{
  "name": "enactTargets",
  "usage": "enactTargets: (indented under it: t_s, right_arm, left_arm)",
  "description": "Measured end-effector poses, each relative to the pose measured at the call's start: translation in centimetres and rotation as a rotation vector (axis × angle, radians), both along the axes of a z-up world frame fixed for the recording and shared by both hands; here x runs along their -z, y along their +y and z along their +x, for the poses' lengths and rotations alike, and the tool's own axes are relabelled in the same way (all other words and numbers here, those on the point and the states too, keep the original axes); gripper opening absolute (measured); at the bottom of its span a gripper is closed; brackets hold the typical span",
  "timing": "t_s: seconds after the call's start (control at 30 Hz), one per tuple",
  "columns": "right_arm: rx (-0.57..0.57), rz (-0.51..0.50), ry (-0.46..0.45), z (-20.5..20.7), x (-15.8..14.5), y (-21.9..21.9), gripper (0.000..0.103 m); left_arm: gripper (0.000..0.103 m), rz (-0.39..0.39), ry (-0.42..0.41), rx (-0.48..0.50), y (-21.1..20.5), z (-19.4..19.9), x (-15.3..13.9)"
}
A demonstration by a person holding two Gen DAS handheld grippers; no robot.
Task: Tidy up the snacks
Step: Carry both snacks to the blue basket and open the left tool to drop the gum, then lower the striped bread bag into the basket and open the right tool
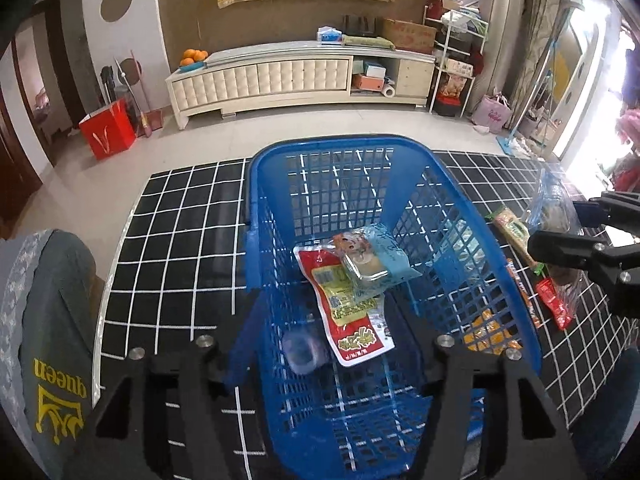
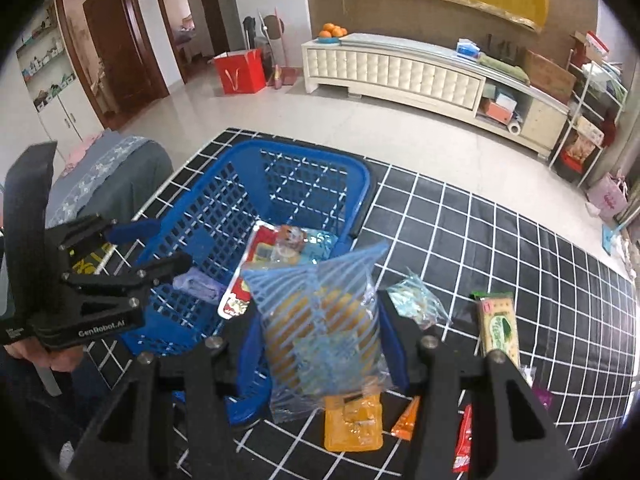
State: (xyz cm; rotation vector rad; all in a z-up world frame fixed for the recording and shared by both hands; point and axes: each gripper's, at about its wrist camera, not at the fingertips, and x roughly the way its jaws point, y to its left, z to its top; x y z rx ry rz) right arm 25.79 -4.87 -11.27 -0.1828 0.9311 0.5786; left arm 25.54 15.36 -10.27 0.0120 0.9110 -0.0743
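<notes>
Basket (image 1: 460, 184): blue lattice. Tabletop (image 1: 180, 216): black, white grid lines. Pouch (image 1: 352, 320): red and yellow. Held bag (image 2: 320, 320): clear, light-blue stripes. Cracker pack (image 2: 498, 328): green, cream.

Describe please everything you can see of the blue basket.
The blue basket is plastic, with lattice walls and floor, a solid rim and a handle hanging at its side. It stands upright on the black grid-patterned mat. Inside lie a red snack packet, a light blue wrapped cake overlapping it, and a small purple packet. The left gripper hovers above it, open.
</notes>
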Motion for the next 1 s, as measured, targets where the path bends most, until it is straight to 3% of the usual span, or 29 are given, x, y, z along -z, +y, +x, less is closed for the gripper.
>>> enactTargets:
  t_s: [0.23,0.47,1.0]
  right_arm:
    - [-0.026,0.042,0.003,-0.6,-1.4,1.6,0.057]
    - [-0.062,0.033,0.000,-0.2,-1.8,4.3,0.057]
    - [-0.071,-0.003,0.104,4.8,3.4,9.7,0.057]
  left_arm:
    - [0.071,-0.010,-0.041,-0.007,0.7,-2.6,-2.4]
    - [0.073,-0.003,-0.073,-0.042,2.2,-3.7,-4.0]
    - [0.074,-0.019,-0.024,-0.134,7.2,-1.1,-1.0]
